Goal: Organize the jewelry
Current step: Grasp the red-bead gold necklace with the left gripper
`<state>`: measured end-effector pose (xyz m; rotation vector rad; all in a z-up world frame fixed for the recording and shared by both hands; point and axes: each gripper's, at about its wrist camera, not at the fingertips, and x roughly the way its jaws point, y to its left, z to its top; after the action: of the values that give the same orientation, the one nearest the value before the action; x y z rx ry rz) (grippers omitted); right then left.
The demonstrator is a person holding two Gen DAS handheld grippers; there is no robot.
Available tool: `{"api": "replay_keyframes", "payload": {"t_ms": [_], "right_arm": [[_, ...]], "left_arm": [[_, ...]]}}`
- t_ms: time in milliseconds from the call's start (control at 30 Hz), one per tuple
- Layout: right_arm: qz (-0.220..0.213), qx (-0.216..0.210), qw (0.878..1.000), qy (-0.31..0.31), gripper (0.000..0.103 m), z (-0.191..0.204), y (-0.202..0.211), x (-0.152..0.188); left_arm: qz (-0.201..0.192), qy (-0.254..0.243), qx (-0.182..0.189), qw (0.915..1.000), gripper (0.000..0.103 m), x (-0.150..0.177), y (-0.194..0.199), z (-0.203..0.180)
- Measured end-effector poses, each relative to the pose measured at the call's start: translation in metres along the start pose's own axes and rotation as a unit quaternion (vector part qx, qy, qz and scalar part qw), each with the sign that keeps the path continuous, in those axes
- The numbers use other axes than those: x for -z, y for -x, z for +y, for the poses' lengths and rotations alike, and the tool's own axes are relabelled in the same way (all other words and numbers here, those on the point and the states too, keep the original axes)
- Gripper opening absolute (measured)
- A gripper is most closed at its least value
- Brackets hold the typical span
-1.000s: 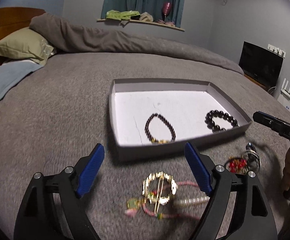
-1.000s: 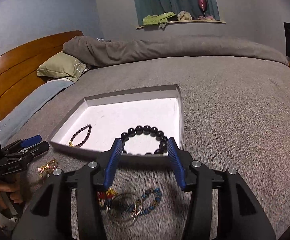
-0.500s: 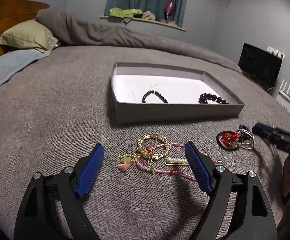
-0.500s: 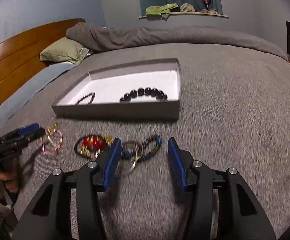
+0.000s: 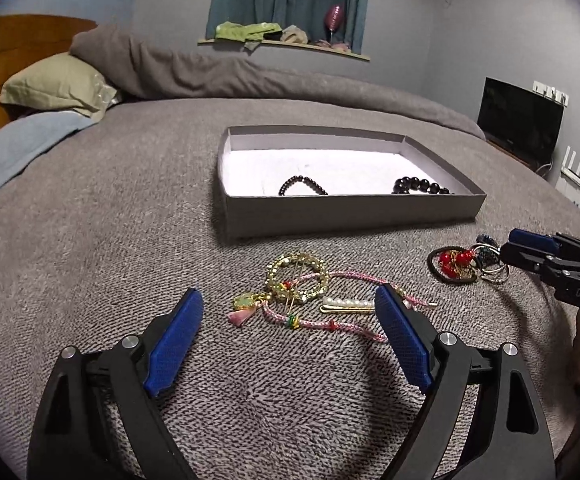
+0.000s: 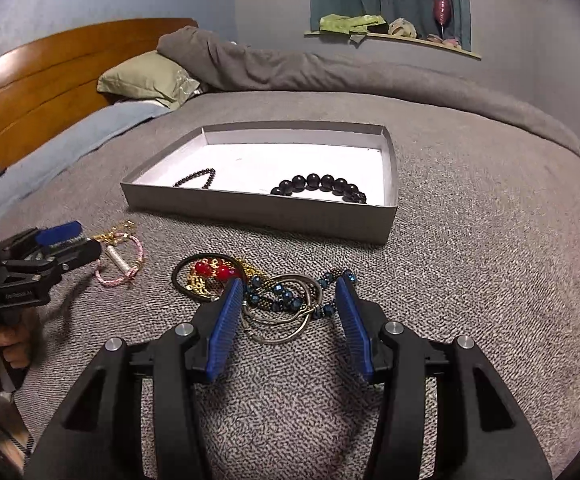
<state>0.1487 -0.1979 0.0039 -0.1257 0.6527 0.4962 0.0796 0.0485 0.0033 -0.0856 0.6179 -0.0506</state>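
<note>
Shallow grey cardboard box on grey knit bedspread at twelve o'clock, holding two dark bead bracelets; left gripper spread wide, just opened further, astride gold ring and pink cord; right gripper half open, seemingly clear of blue-bead chain and metal rings.
</note>
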Motion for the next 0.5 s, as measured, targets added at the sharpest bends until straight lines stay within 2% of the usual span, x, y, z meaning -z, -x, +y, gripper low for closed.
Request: {"api": "replay_keyframes", "payload": {"t_ms": [100,133,200,267,367,500], "right_arm": [[0.007,0.005,1.0,-0.014,0.047,-0.006,-0.002,0.002],[0.011,0.002,1.0,-0.021,0.039,-0.008,-0.003,0.004],[0.021,-0.008,0.999,-0.029,0.03,-0.011,-0.007,0.007],[0.024,-0.016,0.999,-0.033,0.026,-0.012,-0.008,0.008],[0.028,-0.024,0.999,-0.039,0.013,-0.014,-0.01,0.009],[0.019,-0.038,0.998,-0.055,0.009,-0.02,-0.003,0.01]], "left_arm": [[-0.002,0.0,0.0,1.0,0.088,0.0,0.001,0.001],[-0.002,-0.002,0.0,1.0,0.088,0.0,0.001,0.0],[-0.001,-0.006,-0.001,1.0,0.088,0.0,0.001,-0.001],[-0.002,-0.009,-0.002,1.0,0.088,0.0,0.002,-0.003],[-0.002,-0.013,-0.002,0.9999,0.088,0.001,0.003,-0.005],[-0.002,-0.017,0.001,0.9999,0.088,0.002,0.004,-0.008]]}}
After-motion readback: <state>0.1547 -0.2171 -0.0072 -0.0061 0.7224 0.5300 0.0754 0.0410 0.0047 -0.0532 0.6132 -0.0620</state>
